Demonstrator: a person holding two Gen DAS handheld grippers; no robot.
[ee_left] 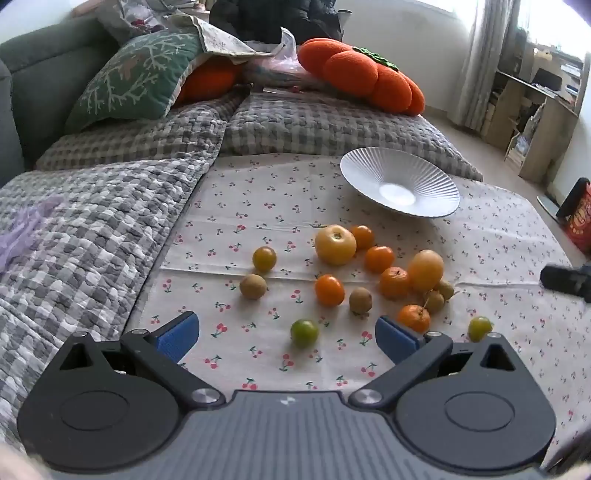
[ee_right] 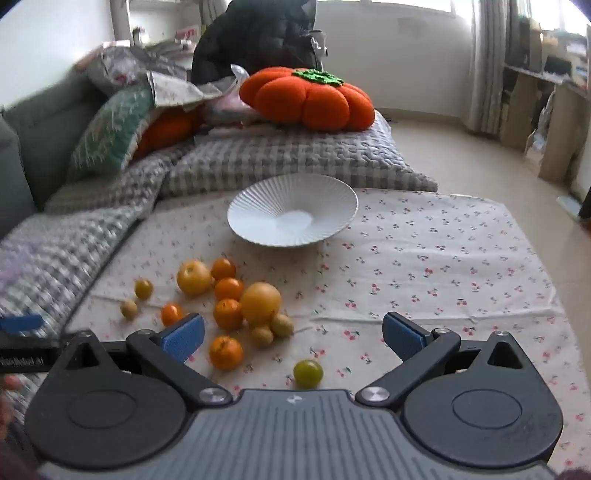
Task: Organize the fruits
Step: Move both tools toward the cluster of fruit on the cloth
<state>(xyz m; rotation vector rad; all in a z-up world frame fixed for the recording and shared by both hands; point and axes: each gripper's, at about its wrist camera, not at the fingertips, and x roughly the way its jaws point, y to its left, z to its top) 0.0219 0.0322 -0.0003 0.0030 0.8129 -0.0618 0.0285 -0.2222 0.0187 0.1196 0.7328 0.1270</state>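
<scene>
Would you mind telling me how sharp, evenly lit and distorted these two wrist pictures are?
Left wrist view: mostly sharp, soft daylight, the window blown out at top right, strong fisheye bending at the edges. Right wrist view: the checked quilt on the left is motion-smeared, the white plate and fruits stay fairly crisp, and the windows are overexposed.

A cherry-print cloth (ee_left: 369,184) carries a white plate (ee_left: 399,181) and scattered fruits (ee_left: 334,244).

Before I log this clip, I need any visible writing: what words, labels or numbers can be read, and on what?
Red container at the right edge of the left wrist view: yellow print, too blurred to read.
Black bar at the left edge of the right wrist view: white lettering, blurred and unreadable.
Nothing else carries readable text.
</scene>
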